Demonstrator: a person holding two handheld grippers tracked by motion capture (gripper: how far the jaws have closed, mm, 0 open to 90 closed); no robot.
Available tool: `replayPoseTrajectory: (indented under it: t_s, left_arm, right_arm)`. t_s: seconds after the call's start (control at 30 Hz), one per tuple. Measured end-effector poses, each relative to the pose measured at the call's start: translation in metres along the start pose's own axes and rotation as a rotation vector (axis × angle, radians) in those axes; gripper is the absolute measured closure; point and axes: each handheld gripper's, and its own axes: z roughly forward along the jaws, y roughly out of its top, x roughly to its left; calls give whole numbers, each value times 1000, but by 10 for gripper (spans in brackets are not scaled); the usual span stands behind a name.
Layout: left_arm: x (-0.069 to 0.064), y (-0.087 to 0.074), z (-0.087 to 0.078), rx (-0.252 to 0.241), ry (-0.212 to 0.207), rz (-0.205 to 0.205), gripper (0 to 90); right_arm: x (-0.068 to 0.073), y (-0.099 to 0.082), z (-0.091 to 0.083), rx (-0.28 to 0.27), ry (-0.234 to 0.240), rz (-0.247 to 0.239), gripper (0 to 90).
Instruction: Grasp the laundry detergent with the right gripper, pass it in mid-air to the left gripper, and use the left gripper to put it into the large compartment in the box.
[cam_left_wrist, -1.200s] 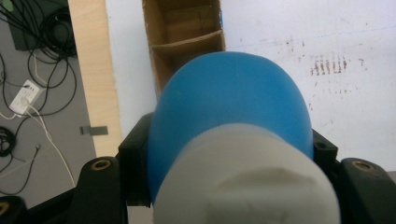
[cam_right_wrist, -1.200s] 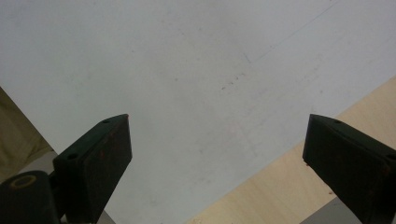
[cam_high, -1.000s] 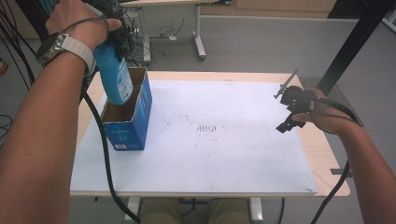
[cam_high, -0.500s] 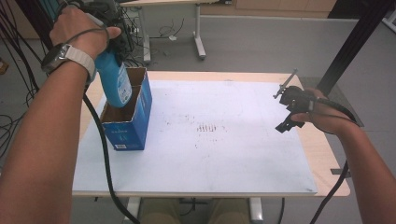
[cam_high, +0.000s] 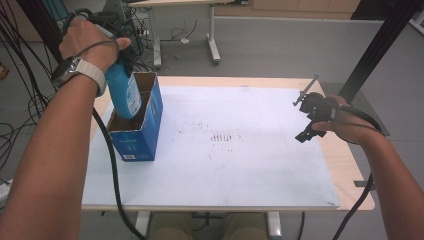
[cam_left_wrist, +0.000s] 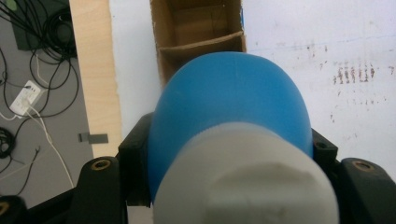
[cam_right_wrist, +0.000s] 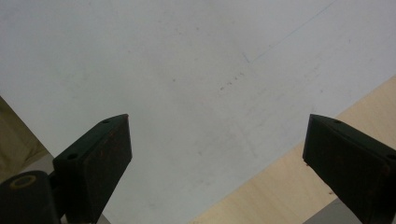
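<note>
Lowered since a moment ago, the left gripper (cam_high: 107, 47), clamped on a blue plastic bottle (cam_high: 125, 92), holds it partly inside the open blue cardboard box (cam_high: 137, 135) on the white surface (cam_high: 240, 165); the right gripper (cam_high: 307, 117) hovers, jaws apart.

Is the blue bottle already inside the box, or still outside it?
Partly in. The bottle, clamped by the left gripper, has its bottom below the rim of the box; most remains above.

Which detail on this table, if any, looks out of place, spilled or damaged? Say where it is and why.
Only the white mat looks marked: a patch of dark reddish-brown smudges near its middle, like stains or scuffs. The blue bottle hangs tilted in the left gripper above the open blue carton, which stands upright. Nothing has spilled.
</note>
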Motion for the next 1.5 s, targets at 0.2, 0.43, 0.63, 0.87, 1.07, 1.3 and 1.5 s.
replayPoseTrajectory:
  t_s: [0.2,0.43,0.63,0.87,1.07,1.3,1.5]
  left_arm:
    - [1,0,8,-5,0,1,376]
    - [1,-1,17,-8,9,5,376]
    - [2,-1,26,-13,6,11,376]
    - [3,-3,36,-17,5,11,376]
    - [3,-3,46,-17,7,8,375]
    - [3,-4,58,-19,2,11,375]
    - [2,-4,64,-31,16,23,375]
  right_arm:
    - [-1,-1,3,1,0,2,79]
    - [-1,0,3,0,-3,1,79]
    - [-1,0,5,2,-1,5,79]
    - [-1,-1,7,6,0,10,79]
    - [-1,-1,8,7,2,9,79]
    - [-1,-2,10,10,5,17,79]
    - [-2,-3,11,9,8,21,79]
